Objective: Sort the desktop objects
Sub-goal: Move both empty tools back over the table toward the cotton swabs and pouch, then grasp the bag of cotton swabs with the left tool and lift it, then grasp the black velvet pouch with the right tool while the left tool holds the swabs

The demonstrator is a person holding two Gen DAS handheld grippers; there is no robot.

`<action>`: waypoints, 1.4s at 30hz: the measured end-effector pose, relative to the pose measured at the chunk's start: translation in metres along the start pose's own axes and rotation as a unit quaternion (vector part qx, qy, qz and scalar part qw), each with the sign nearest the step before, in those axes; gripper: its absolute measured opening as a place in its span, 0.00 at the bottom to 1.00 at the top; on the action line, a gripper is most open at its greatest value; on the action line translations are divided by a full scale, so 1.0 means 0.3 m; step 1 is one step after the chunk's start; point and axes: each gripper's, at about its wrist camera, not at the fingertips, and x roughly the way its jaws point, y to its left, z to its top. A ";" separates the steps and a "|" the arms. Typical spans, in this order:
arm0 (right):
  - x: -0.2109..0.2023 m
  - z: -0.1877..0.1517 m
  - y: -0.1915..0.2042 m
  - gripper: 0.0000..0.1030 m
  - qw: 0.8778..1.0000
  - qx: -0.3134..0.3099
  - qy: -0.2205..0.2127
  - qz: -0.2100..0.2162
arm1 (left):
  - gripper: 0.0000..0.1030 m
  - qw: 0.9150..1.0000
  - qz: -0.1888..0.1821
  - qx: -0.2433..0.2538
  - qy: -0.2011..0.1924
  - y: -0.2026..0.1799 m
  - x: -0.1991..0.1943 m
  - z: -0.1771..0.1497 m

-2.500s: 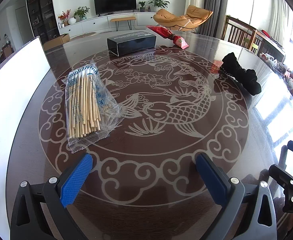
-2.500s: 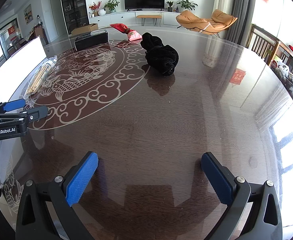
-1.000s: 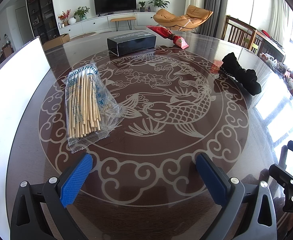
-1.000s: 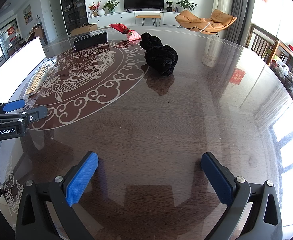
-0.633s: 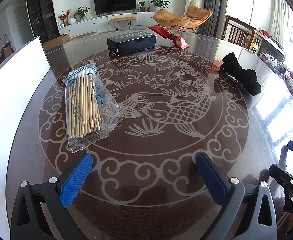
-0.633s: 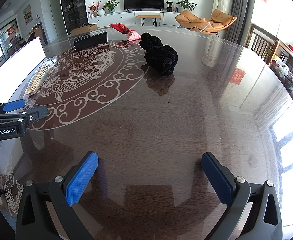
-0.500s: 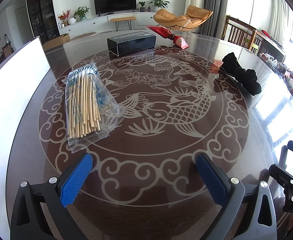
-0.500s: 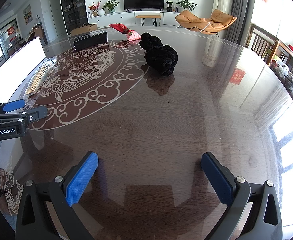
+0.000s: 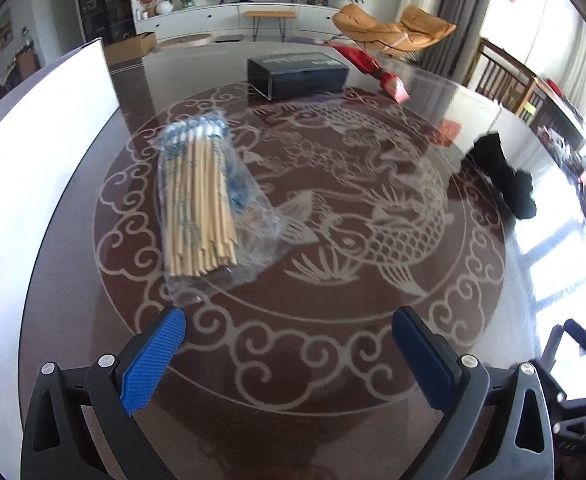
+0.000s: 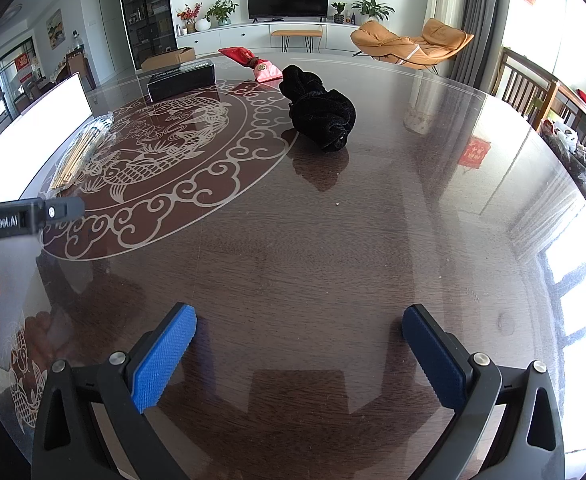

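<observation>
A clear bag of wooden chopsticks [image 9: 201,200] lies on the round glass-topped table [image 9: 333,360], just ahead and left of my open, empty left gripper [image 9: 289,340]. It also shows in the right wrist view [image 10: 77,152]. A black box [image 9: 299,74] and a red and pink pouch [image 9: 373,66] lie at the far side. A black cloth bundle [image 10: 321,118] lies well ahead of my open, empty right gripper [image 10: 299,344]; it shows at the right in the left wrist view [image 9: 505,176]. The left gripper body [image 10: 25,216] shows at the right wrist view's left edge.
A white board [image 9: 33,160] stands along the table's left edge. Wooden chairs [image 10: 533,84] stand beyond the table's right side. An orange lounge chair [image 10: 413,44] and a TV cabinet [image 10: 285,32] are in the room behind.
My left gripper has moved forward and a little left towards the chopsticks bag, which looks nearer and blurred. The right gripper has barely moved.
</observation>
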 end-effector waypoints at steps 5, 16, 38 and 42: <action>0.000 0.000 0.000 1.00 1.000 0.000 0.000 0.000 | 1.00 0.999 -0.005 -0.032 -0.021 0.065 -0.026 0.165; -0.002 0.000 -0.001 1.00 1.000 0.003 -0.002 0.000 | 1.00 0.997 0.034 -0.060 0.035 0.120 0.164 0.293; -0.006 0.130 -0.097 1.00 0.994 0.057 -0.044 0.085 | 0.36 0.998 0.008 0.054 -0.022 0.119 0.040 0.092; 0.089 0.371 -0.099 1.00 0.997 0.007 -0.049 0.053 | 0.35 0.998 0.000 0.058 -0.029 0.119 -0.012 0.004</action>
